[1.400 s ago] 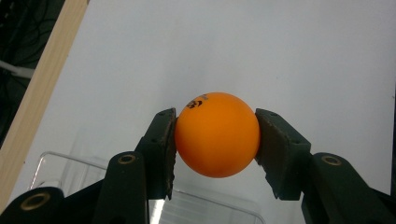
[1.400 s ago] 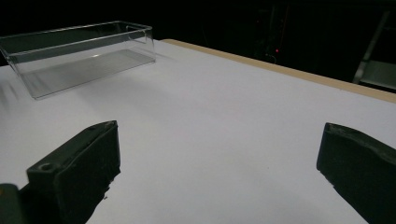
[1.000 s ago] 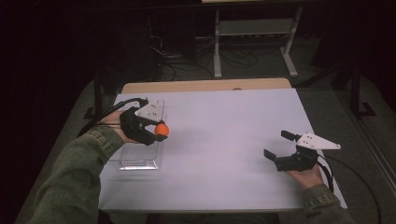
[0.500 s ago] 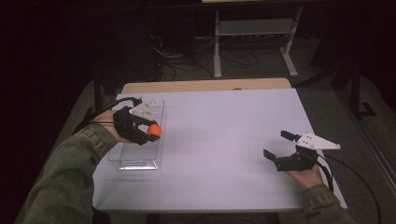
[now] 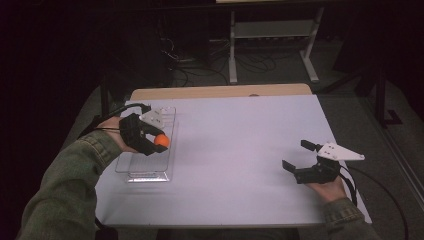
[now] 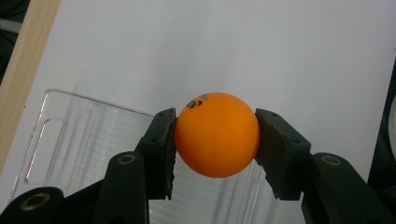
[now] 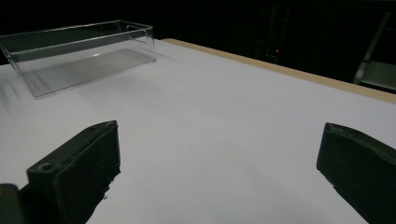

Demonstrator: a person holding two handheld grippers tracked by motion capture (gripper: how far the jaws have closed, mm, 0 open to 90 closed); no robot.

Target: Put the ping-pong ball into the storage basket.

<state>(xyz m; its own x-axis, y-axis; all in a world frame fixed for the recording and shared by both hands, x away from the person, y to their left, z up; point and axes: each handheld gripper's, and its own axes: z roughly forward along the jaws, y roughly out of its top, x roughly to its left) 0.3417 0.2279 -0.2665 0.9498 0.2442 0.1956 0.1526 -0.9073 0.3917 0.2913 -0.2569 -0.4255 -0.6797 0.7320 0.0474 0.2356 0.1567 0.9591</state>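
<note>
My left gripper is shut on an orange ball, held above the clear plastic tray at the table's left. In the left gripper view both black pads press the ball from either side, with the tray lying below and behind it. At the table's right, my right gripper rests low near the front edge, its jaws wide apart and nothing between them. The right gripper view has the bare white tabletop between the two jaws and the tray far off at the upper left.
The white tabletop ends in a wooden strip along its far edge. A metal shelf stand and cables stand on the dark floor beyond. A black cable trails from the right gripper.
My left hand has drifted a little to the left with the ball, from the tray's right side to over the tray. The right hand has stayed put.
</note>
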